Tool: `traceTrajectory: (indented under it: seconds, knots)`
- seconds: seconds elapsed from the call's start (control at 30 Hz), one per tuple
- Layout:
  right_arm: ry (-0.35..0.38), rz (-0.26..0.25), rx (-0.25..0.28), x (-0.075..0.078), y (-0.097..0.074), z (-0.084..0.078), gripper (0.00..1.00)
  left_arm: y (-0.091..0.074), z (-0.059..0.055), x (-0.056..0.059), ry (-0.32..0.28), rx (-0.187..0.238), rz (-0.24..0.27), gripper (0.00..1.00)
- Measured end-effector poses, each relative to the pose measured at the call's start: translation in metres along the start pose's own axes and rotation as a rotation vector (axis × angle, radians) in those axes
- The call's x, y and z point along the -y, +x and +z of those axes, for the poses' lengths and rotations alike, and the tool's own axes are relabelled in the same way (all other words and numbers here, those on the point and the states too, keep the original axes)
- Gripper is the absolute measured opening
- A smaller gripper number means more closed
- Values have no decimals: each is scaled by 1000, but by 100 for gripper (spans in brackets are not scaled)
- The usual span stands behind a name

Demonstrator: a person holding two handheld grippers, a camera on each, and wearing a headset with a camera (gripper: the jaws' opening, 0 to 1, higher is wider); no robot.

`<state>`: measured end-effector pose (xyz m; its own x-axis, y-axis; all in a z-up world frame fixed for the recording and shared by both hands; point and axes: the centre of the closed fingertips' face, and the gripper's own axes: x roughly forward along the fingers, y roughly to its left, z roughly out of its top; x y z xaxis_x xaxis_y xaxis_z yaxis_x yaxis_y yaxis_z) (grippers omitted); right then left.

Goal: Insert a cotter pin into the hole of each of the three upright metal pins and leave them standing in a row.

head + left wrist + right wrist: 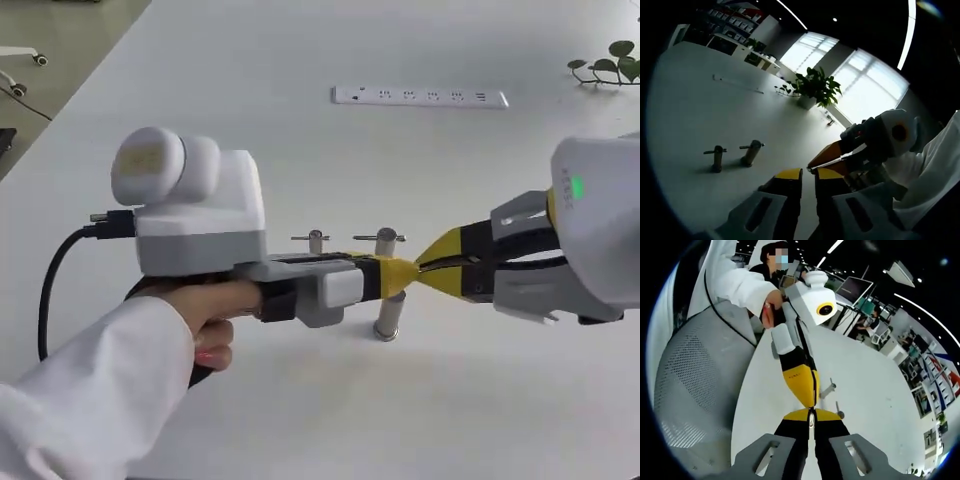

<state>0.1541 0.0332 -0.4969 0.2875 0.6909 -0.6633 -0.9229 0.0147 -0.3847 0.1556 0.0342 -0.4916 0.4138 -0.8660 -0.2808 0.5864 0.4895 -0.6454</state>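
"Where have they got to?"

"The first pin (pixel 316 243) and second pin (pixel 385 244) each carry a cotter pin (pixel 303 238) crosswise. The third pin (pixel 388 318) stands nearer on the table (pixel 300 410), just under the gripper tips, so its top is hidden."

"And the grippers?"

"The left gripper (pixel 405 272) and right gripper (pixel 428 273) meet nose to nose above it. The left's jaws are drawn narrow with a slim gap, and I can't see anything in them. The right's are pressed together. There's a pale sliver in the seam that might be a cotter pin, but it's too small to tell."

"So what's the step?"

"It looks like a handover or a regrip. I'd keep one grip firm until the other has it square, then come in level with the hole. Push gently, because that third pin could tip."

"Do the other views add anything?"

"The left gripper view catches the first two pins side-on, crossbars plain against the table, with a plant (pixel 812 87) behind. The right gripper view looks straight up the left gripper to the hand (pixel 771 307) holding it. The head view is where the third pin shows under the tips."
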Motion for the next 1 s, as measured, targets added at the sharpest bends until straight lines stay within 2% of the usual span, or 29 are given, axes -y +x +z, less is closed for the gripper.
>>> traceTrajectory:
  seconds: [0.37,0.5,0.67,0.83,1.0]
  knots:
    - [-15,5,-18,-5,0,0,0,2,-3,2,6,-15,-10,2]
    - [-29,10,-27,-8,0,1,0,2,-5,3,13,-24,-11,2]
    - [-43,13,-30,-10,-1,2,0,1,-6,3,-11,-35,-16,1]
    - [-65,15,-35,-10,0,2,0,1,-7,3,21,-32,-1,1]
    - [-64,32,-31,-14,0,3,0,0,-10,3,4,-52,-4,0]
